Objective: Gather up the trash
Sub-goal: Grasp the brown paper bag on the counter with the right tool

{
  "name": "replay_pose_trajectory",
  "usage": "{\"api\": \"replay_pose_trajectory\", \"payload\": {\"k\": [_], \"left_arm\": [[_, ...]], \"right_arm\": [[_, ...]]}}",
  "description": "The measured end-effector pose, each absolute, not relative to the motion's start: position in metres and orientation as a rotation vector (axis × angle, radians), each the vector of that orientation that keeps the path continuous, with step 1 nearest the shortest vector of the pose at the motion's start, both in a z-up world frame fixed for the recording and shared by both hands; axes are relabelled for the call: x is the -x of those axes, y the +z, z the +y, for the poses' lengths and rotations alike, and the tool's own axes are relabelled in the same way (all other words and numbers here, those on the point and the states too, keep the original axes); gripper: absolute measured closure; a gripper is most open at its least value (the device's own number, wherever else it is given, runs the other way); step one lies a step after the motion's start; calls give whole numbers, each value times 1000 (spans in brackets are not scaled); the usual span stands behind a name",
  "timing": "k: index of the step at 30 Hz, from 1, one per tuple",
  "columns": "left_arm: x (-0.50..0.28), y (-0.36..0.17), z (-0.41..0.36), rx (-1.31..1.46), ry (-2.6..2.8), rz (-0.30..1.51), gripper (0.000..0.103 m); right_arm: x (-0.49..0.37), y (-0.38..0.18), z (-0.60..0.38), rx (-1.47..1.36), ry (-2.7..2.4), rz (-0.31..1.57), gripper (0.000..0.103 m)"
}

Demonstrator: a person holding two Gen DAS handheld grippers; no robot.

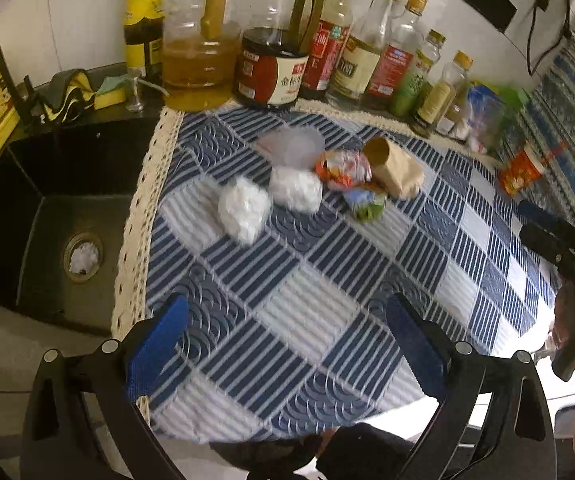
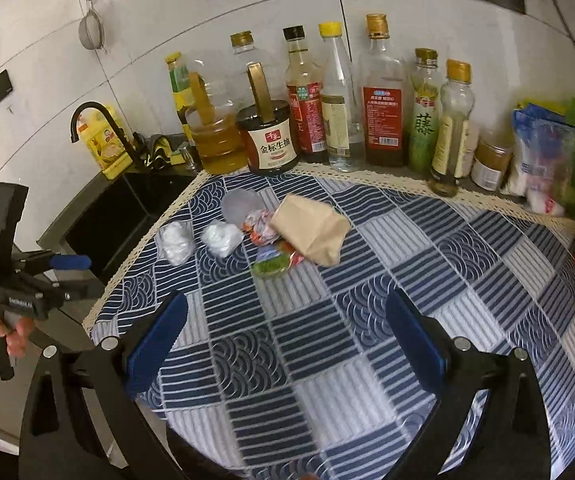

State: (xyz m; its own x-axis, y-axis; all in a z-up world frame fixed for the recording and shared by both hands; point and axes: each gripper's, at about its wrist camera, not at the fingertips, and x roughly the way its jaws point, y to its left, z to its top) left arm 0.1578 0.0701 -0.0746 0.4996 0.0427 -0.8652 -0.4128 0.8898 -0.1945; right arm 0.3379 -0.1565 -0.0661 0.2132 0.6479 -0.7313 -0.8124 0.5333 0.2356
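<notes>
A small pile of trash lies on the blue checked tablecloth (image 1: 295, 280): two crumpled white tissues (image 1: 244, 209) (image 1: 296, 189), a clear plastic lid (image 1: 290, 145), a crumpled colourful wrapper (image 1: 343, 168), a green-blue wrapper (image 1: 365, 202) and a crushed brown paper cup (image 1: 393, 166). The pile also shows in the right wrist view, with the brown cup (image 2: 309, 232) and tissues (image 2: 175, 242) (image 2: 221, 238). My left gripper (image 1: 287, 332) is open and empty, well short of the pile. My right gripper (image 2: 287, 332) is open and empty, also short of it.
A black sink (image 1: 47, 216) with a faucet (image 1: 3, 72) lies left of the cloth. A row of oil and sauce bottles (image 2: 327, 120) lines the back wall. Snack bags (image 2: 543, 160) stand at the back right. The other hand-held gripper (image 2: 27, 280) shows at the left.
</notes>
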Motion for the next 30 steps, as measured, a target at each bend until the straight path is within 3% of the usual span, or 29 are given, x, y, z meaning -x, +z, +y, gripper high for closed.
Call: {"api": "replay_pose_trajectory", "payload": {"k": [26, 30], "left_arm": [[-253, -153, 120, 423, 398, 1212, 14], [-260, -159, 123, 429, 410, 1224, 24]], "right_arm": [[-439, -156, -43, 469, 1279, 1017, 5], [-440, -160, -38, 490, 1323, 1021, 5]]}}
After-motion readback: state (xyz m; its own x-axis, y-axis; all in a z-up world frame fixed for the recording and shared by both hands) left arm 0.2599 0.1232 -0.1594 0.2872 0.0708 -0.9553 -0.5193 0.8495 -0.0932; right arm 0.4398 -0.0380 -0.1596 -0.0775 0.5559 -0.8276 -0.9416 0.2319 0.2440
